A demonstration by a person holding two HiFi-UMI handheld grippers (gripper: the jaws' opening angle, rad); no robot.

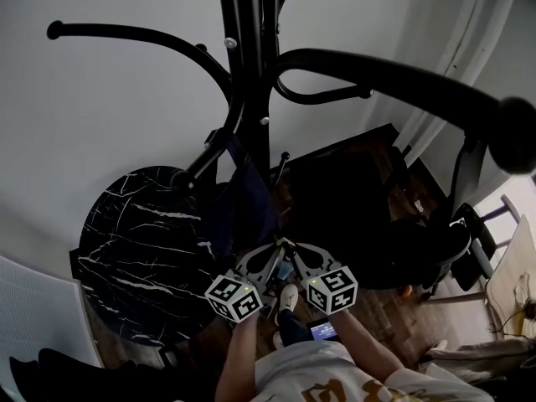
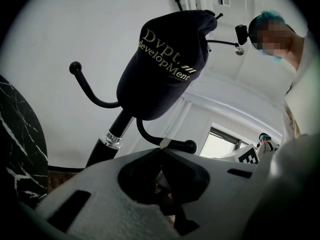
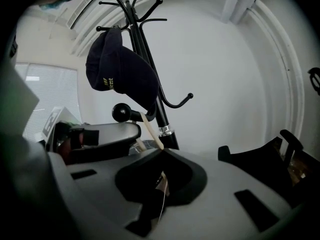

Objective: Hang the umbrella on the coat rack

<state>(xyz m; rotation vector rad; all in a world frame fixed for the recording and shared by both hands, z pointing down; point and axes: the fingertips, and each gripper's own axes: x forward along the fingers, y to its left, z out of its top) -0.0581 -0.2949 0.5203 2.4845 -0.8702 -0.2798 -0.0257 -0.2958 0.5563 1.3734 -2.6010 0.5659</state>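
A white wall [image 1: 126, 99] backs the black coat rack [image 1: 255, 99], with a marble table [image 1: 142, 241] at left. Near its low hook [image 3: 122, 113], the left gripper [image 2: 162, 150] and right gripper [image 3: 161, 150] each clamp a pale strap [image 3: 150, 129], seemingly the umbrella's loop. The umbrella's body is hidden. Next, seat the strap behind the knob and let go.

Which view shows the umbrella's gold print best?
Left gripper view: the umbrella hangs close and large, its gold print facing the camera and readable. Right gripper view shows the umbrella smaller, with only a speck of print. Head view shows just a dark shape beside the rack pole, no print.
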